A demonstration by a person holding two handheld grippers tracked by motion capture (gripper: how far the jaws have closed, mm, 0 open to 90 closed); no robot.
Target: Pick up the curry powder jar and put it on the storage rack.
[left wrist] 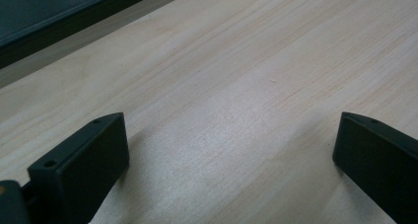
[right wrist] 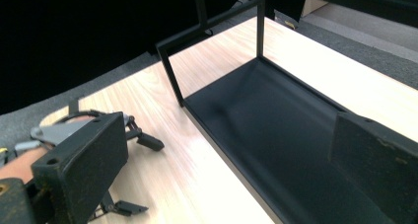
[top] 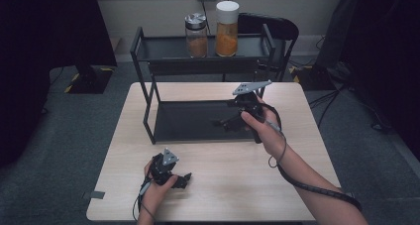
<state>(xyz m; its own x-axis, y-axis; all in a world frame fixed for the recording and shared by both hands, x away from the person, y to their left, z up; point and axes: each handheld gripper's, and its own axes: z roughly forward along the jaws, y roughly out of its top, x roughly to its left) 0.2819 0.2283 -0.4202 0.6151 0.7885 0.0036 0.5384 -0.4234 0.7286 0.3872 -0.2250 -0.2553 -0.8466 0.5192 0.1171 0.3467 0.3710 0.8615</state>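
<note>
A black two-tier metal rack (top: 151, 93) stands on the far half of the light wooden table (top: 237, 185). On its top shelf are a glass jar of brown contents with a metal lid (top: 196, 35) and a taller jar of orange contents with a white lid (top: 227, 29). My right gripper (top: 221, 124) hovers over the bare lower shelf (right wrist: 276, 135), open and holding nothing (right wrist: 226, 160). My left gripper (top: 185, 180) rests low over the table's near left part, jaws wide apart above bare wood (left wrist: 231, 155). In the right gripper view the left gripper (right wrist: 143, 177) lies to the left.
A dark chair (top: 280, 27) stands behind the rack. Cables run across the grey carpet at right (top: 346, 101), and a dark stand base (top: 89, 79) sits at left. The rack's front edge (left wrist: 59, 21) crosses the top left of the left gripper view.
</note>
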